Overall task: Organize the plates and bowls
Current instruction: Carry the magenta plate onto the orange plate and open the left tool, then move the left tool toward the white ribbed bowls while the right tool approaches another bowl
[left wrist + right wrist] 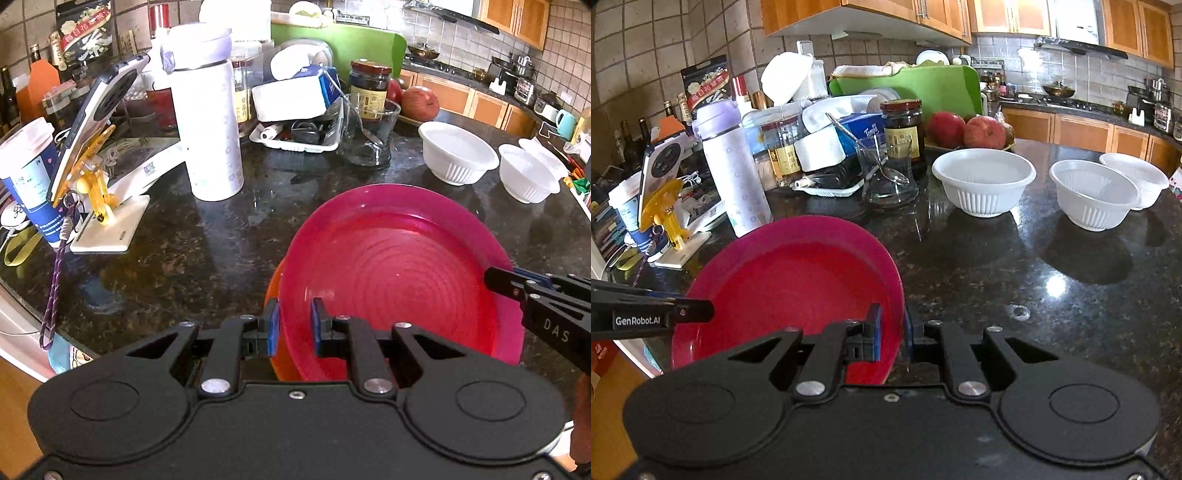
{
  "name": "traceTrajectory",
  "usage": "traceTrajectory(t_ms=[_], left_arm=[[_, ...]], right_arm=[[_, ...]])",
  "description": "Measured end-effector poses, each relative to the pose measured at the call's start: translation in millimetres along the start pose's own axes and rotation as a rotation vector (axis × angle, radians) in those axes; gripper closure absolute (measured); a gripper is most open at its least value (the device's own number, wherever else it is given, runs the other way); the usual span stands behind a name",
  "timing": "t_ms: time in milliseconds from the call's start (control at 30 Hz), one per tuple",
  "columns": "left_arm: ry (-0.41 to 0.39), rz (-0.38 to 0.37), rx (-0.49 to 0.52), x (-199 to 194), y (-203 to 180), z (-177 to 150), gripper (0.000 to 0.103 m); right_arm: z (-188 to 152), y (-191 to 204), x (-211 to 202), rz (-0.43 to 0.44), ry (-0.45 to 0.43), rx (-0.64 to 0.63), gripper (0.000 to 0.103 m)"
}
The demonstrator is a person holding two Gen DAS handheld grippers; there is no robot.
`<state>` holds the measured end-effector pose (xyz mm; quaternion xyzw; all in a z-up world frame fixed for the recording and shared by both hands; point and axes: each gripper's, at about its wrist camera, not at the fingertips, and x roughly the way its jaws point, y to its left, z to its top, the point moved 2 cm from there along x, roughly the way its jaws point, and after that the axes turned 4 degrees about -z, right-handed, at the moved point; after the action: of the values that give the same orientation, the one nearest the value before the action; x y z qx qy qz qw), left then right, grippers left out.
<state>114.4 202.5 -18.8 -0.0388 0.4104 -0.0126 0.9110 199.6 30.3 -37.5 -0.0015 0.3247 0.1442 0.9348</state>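
Note:
A pink plate (399,273) lies on top of an orange plate (275,291) on the dark granite counter (177,251). My left gripper (293,325) straddles the near left rims of both plates, its jaws a small gap apart. My right gripper (892,332) is shut on the pink plate (790,280) at its right rim; it also shows at the right in the left wrist view (517,284). Three white ribbed bowls stand apart behind: a large one (984,181), a middle one (1093,194) and a far one (1137,177).
Behind the plates stand a white bottle (208,122), a glass with a spoon (369,133), a jar (369,88), a tray of clutter (295,136) and apples (419,103). A phone on a yellow stand (96,155) and a paper cup (31,181) are at the left. The counter edge runs front left.

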Motion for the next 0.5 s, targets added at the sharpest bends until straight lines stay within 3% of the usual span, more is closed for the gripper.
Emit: traceTrajectory(t_ms=[133,167,200,233,300,500], left_arm=[[0.001,0.001,0.015,4,4,0,0.080],[0.001,0.001,0.023,5,4,0,0.078],[-0.002,0.009,0.029,7,5,0,0.066],[-0.009,0.017,0.033,7,6,0,0.060],[-0.042,0.022,0.030,5,7,1,0.035],[-0.146,0.017,0.045,-9,3,6,0.030]], right_arm=[[-1,4,2,-0.010,-0.013,-0.001,0.082],[-1,6,0,-0.026,-0.035,-0.005,0.063],[-1,7,-2,-0.056,-0.060,-0.012,0.036],[-1,8,-5,-0.088,-0.088,-0.015,0.028],[-3,9,-15,-0.152,-0.179,-0.020,0.024],[1,-4,-24,-0.205,-0.208,-0.001,0.024]])
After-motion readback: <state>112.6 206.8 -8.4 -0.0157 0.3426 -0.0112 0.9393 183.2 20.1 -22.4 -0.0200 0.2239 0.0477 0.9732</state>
